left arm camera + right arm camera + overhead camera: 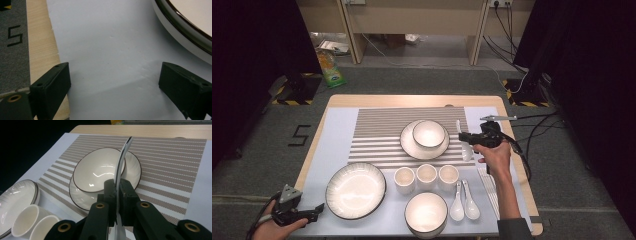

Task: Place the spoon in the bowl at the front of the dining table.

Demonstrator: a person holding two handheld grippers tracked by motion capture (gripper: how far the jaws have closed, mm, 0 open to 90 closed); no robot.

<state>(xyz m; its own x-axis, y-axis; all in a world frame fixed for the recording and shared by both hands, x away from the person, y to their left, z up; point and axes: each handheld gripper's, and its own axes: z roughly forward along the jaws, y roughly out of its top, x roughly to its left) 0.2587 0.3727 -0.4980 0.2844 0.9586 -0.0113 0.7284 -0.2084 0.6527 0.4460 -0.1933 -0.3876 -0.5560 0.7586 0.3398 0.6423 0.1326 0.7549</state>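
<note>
My right gripper [465, 138] is shut on a white ceramic spoon [467, 151], held just right of the small plate [410, 148] that carries a white bowl [428, 133]. In the right gripper view the spoon [123, 155] stands on edge between the closed jaws [117, 192], its handle pointing over the bowl [98, 172]. At the table's front left corner my left gripper [316, 209] is open beside a large ribbed plate [355, 190]. The left gripper view has its jaws [113, 80] wide apart over the bare pale mat [105, 37], with the plate's rim [185, 27] at the upper right.
Three white cups [426, 176] stand in a row at the middle. In front of them sit a stacked bowl [426, 212] and two spoons [464, 201]. Chopsticks [488, 182] lie at the right, under the forearm. A striped placemat [377, 131] covers the far half.
</note>
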